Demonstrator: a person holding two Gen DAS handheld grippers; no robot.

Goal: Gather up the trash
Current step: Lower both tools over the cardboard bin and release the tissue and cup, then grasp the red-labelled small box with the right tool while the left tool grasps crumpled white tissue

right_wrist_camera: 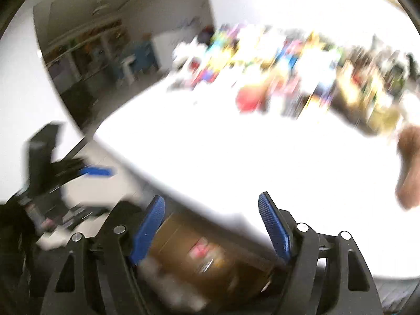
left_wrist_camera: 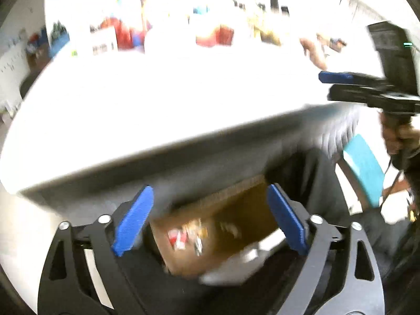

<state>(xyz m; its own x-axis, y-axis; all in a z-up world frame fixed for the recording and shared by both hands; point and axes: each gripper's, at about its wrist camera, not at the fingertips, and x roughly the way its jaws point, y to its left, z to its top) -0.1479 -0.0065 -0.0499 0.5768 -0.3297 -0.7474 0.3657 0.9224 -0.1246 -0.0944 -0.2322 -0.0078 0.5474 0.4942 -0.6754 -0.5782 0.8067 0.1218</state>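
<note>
Both views are blurred by motion. A brown cardboard box (left_wrist_camera: pixel 231 225) with several bits of trash (left_wrist_camera: pixel 183 236) in it stands on the floor below the white table's (left_wrist_camera: pixel 170 110) front edge. My left gripper (left_wrist_camera: pixel 210 218) is open and empty above the box. My right gripper (right_wrist_camera: pixel 210 223) is open and empty, also over the box (right_wrist_camera: pixel 210 262), at the table (right_wrist_camera: pixel 236 162) edge. The right gripper shows in the left wrist view (left_wrist_camera: pixel 338 77), held over the table. The left gripper shows in the right wrist view (right_wrist_camera: pixel 97 171).
Many colourful items (right_wrist_camera: pixel 262 73) crowd the far side of the table, too blurred to name. A brown object (right_wrist_camera: pixel 409 165) lies at the table's right. A teal chair (left_wrist_camera: pixel 365 168) stands to the right of the box.
</note>
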